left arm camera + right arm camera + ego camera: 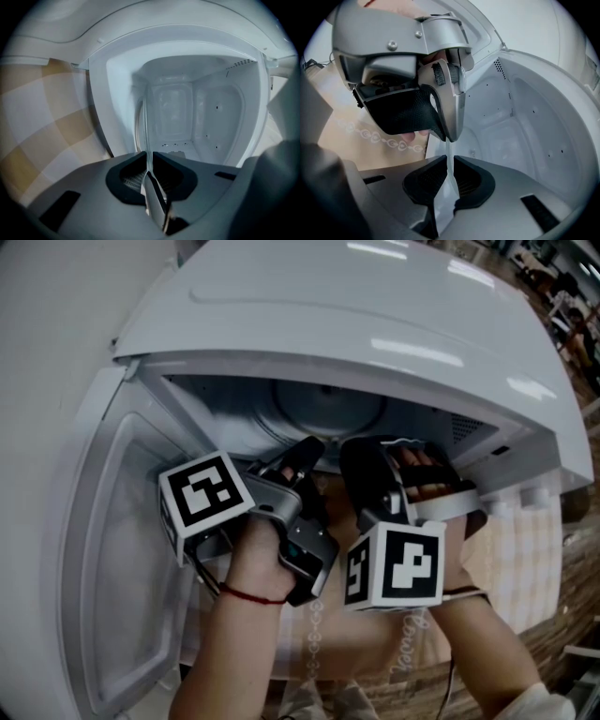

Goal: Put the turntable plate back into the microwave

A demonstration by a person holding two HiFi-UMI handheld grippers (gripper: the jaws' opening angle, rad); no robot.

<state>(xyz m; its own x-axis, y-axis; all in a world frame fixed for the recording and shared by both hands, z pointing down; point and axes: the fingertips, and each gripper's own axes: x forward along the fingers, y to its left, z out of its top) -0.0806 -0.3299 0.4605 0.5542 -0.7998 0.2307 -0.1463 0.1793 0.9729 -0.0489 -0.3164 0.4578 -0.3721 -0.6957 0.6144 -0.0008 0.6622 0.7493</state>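
Holding the turntable plate (148,122) edge-on at the mouth of the microwave (375,315), rim pinched in the left gripper (150,161) and in the right gripper (450,161) close beside it. Behind, white cavity (187,108); at left, door (103,549) swung wide; below, patterned cloth (403,643).

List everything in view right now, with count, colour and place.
white microwave oven: one, white, straight ahead, door swung open to the left
clear round glass turntable plate: one, transparent, edge-on at the cavity mouth
beige-and-white checked cloth: one, beside and below the microwave
red string bracelet: one, left wrist
marker cubes: two, black-and-white, one per gripper
hands: two, holding the grippers
left claw: grey, shut on the plate's rim
right claw: grey, shut on the same rim, just below the left
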